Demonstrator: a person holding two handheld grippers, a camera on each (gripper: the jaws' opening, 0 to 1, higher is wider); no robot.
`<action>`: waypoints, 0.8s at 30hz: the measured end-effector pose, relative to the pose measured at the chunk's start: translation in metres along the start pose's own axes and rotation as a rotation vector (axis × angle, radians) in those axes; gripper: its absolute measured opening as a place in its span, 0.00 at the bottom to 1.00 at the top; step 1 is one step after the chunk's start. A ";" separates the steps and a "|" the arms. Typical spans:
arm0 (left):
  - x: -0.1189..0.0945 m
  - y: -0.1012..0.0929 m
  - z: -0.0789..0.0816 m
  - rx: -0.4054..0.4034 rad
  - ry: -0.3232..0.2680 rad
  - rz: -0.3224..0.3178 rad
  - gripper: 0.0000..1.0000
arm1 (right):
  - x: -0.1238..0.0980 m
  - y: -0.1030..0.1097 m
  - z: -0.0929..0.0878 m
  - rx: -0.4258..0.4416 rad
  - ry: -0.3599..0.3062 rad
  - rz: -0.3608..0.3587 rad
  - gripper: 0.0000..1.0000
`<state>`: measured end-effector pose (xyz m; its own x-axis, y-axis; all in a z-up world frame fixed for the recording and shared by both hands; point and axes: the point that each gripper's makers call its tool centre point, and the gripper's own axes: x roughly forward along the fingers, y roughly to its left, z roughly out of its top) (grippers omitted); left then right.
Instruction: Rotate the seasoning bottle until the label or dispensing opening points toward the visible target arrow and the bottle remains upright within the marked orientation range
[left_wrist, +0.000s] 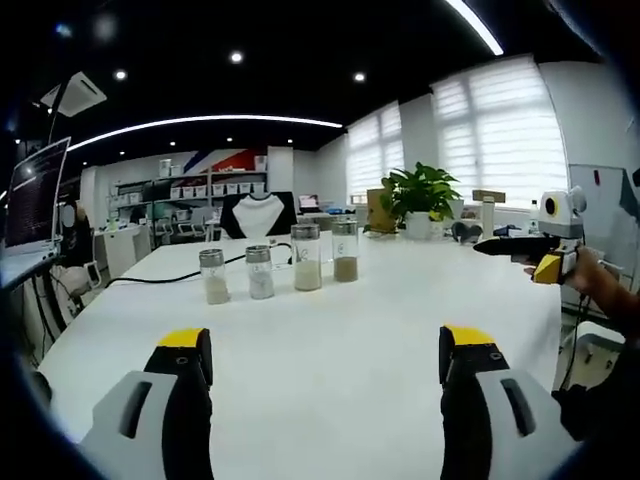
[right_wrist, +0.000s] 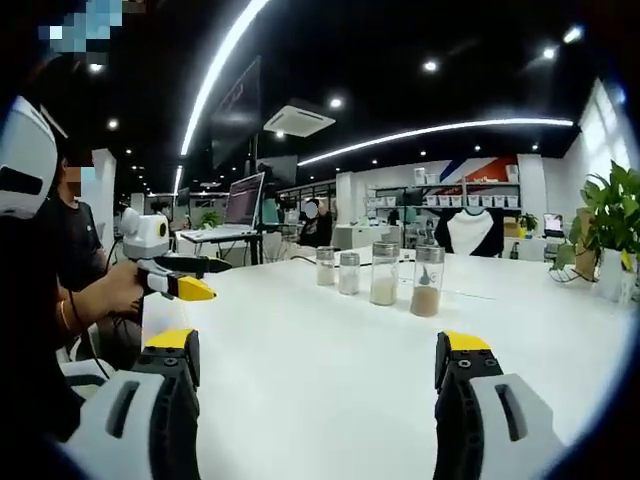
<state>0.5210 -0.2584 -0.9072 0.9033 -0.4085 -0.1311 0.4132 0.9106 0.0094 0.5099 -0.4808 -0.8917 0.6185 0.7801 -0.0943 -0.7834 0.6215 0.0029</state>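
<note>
Four bottles (left_wrist: 278, 266) in a row, upright on the white worktop (left_wrist: 330, 350), well ahead of both grippers: two short ones at one end, two taller at the other, each with a metal cap and a layer of pale or tan powder at the bottom. From the right gripper view, same row (right_wrist: 380, 272) seen from the other side, tallest tan-filled bottle (right_wrist: 427, 281) nearest that gripper. No arrow or marked range to be made out on the worktop at this distance, and no telling which bottle is meant; labels too small to read. Left gripper (left_wrist: 325, 365) wide open, holding nothing, jaws low over bare worktop. Right gripper (right_wrist: 315, 370) likewise wide open and empty. Likely the approach not yet begun. For doing it well: first find the arrow and the bottle's label or opening before closing in. Come in level, jaws astride the glass body below the cap, not on the cap, which may turn by itself. Close gently and squarely so the bottle does not tip; neighbours stand just beside, so pick an approach clear of them. Turn about the bottle's own upright axis, base kept flat on the worktop or barely lifted. Stop once opening faces the arrow; release straight back. Black cable (left_wrist: 170, 274) behind the row best avoided.
</note>
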 end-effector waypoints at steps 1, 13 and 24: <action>0.002 0.003 -0.001 -0.001 0.003 0.007 1.00 | 0.000 0.000 0.000 0.001 0.002 0.000 1.00; 0.005 0.010 -0.007 -0.001 0.022 0.027 0.99 | 0.000 -0.013 -0.001 0.018 -0.011 -0.018 1.00; 0.008 0.015 -0.009 -0.010 0.039 0.044 0.97 | 0.001 -0.016 -0.011 0.038 0.010 -0.032 1.00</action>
<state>0.5330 -0.2476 -0.9174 0.9153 -0.3656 -0.1692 0.3719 0.9282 0.0062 0.5220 -0.4910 -0.9024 0.6421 0.7594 -0.1050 -0.7605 0.6482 0.0380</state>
